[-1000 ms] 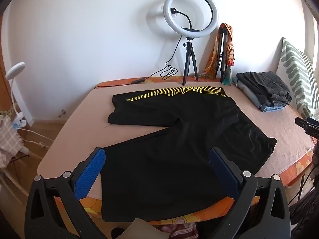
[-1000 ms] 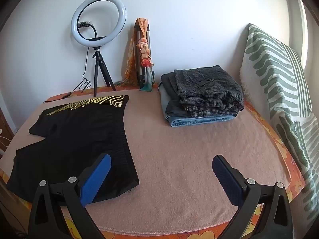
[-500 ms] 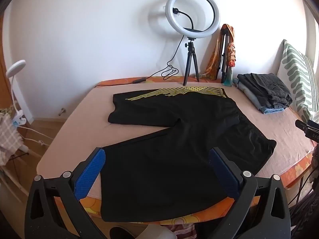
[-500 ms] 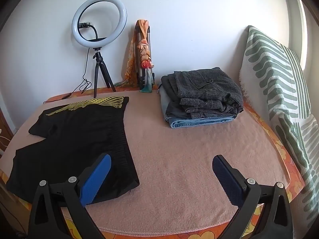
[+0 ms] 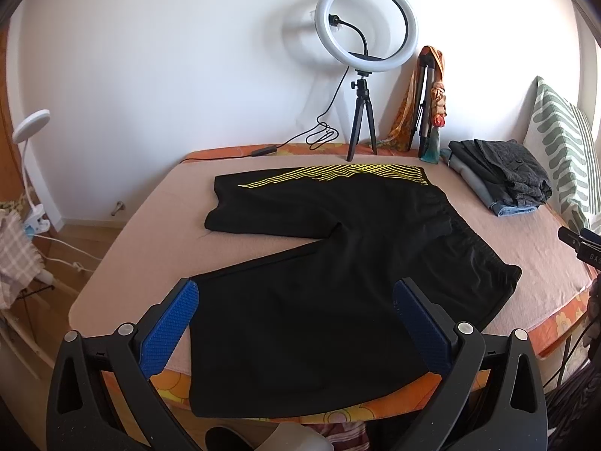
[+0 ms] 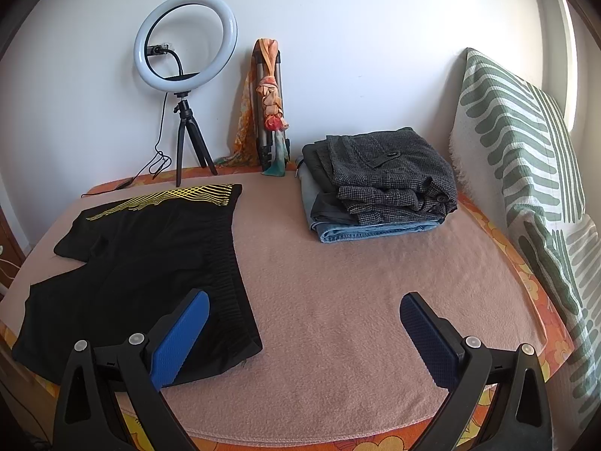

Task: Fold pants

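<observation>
Black shorts point(image 5: 338, 270) spread flat on the pink blanket point(image 6: 338, 282), unfolded, waistband toward the stack of folded clothes point(image 6: 379, 184), one leg hem hanging over the bed's near edge. Left gripper point(image 5: 295, 300) above that near leg, wide open, empty. Right gripper point(image 6: 304, 315) near the waistband corner, likewise spread and empty. Best to pinch hem and waistband corner on the near side together, lift evenly, lay across onto the far leg beside the ring light point(image 5: 366, 22), edges matched.
</observation>
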Available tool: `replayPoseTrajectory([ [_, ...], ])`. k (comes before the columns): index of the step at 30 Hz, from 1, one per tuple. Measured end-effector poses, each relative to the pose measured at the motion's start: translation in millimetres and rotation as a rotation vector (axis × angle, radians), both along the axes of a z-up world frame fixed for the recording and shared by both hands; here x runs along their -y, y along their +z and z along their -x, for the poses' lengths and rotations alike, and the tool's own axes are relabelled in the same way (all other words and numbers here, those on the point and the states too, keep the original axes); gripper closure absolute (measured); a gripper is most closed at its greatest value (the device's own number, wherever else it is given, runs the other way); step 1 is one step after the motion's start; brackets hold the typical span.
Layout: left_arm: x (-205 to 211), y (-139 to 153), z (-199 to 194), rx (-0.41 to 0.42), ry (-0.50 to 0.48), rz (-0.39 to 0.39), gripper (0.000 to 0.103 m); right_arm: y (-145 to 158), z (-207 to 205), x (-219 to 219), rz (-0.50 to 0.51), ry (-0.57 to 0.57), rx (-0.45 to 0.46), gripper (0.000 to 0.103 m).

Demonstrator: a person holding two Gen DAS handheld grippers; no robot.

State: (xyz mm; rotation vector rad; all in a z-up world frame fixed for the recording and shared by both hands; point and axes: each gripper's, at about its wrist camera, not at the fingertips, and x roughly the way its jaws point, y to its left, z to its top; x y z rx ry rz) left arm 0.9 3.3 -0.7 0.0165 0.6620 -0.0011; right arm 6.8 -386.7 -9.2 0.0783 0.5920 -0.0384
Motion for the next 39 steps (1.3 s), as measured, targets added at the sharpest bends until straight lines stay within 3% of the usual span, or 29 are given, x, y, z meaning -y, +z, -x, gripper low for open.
replayPoseTrajectory([
  [39,1.2,4.2,0.7,0.012,0.004,0.001,0.0,-3.9,-1.0,-3.1,-0.001,0.008,-0.009,0.0],
])
